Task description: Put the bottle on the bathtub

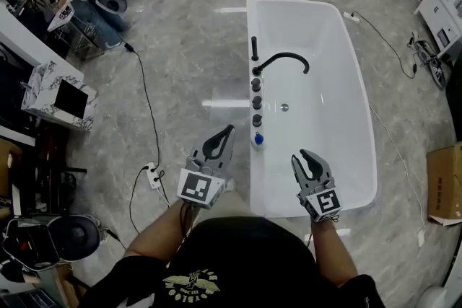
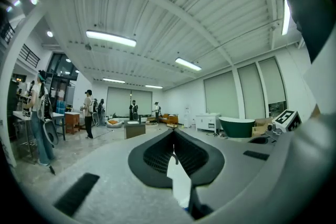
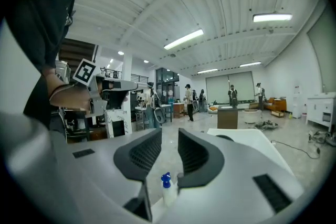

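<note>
Looks like the job's basically done, as far as I can judge. The small clear plastic bottle with the blue spray cap [image 1: 258,138] is standing on the white freestanding bathtub [image 1: 325,68], on the long rim that carries the taps. It sits at the near end of the row of dark round knobs [image 1: 256,101], just beside the last one, with the curved black spout [image 1: 285,58] further along.

It's upright, long axis vertical, blue cap on top. That makes sense on a narrow flat ledge where it'd roll if laid down.

Neither gripper has hold of it. The left gripper [image 1: 228,130] has its jaws pressed together with nothing in them. The right gripper [image 1: 303,156] has a narrow gap between its jaws and it's empty. Its own view only shows the bottle [image 3: 168,189] low down beyond them, well apart.
</note>
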{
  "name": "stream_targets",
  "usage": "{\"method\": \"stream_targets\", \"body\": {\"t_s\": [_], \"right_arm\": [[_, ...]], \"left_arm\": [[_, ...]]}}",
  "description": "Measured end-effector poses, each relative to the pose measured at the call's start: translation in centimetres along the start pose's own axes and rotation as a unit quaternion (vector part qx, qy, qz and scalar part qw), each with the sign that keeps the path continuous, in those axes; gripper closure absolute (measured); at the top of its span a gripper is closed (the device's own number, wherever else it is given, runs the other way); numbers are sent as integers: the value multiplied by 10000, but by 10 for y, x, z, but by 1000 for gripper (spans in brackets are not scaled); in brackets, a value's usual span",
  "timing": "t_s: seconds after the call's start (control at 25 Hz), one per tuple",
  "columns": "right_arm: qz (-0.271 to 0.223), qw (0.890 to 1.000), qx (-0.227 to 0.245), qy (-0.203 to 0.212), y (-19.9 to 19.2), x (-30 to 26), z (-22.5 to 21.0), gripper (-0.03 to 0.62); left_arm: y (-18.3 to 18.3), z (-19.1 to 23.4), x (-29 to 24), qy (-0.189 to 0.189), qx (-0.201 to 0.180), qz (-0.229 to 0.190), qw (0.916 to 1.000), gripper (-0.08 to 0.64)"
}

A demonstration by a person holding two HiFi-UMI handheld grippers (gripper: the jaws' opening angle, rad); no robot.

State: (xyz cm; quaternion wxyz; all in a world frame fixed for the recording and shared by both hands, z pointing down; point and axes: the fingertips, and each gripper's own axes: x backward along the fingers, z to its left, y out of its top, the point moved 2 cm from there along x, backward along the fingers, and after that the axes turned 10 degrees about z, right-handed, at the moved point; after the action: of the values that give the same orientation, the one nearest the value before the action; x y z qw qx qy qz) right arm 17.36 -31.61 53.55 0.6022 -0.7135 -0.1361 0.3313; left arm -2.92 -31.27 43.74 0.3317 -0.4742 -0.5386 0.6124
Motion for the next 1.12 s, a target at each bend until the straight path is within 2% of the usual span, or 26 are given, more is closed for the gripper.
{"method": "stream_targets", "body": {"t_s": [0.08, 0.2, 0.6, 0.88, 1.12], "right_arm": [[-275, 9996, 76, -20, 18, 28, -3, 527], [-464, 9987, 131, -137, 35, 64, -9, 568], [-465, 9987, -59, -182, 56, 127, -22, 581], [-588, 9981, -54, -178, 66, 132, -18, 581], [-395, 9984, -151, -362, 68, 118, 2, 581]], "left_arm": [[15, -18, 7, 32, 40, -122, 9999, 551], [16, -38, 17, 103, 45, -119, 9999, 551], [43, -92, 70, 396, -88, -248, 9989, 551], [35, -86, 93, 564, -104, -4, 9984, 551], [22, -60, 94, 295, -112, 79, 9995, 551]]}}
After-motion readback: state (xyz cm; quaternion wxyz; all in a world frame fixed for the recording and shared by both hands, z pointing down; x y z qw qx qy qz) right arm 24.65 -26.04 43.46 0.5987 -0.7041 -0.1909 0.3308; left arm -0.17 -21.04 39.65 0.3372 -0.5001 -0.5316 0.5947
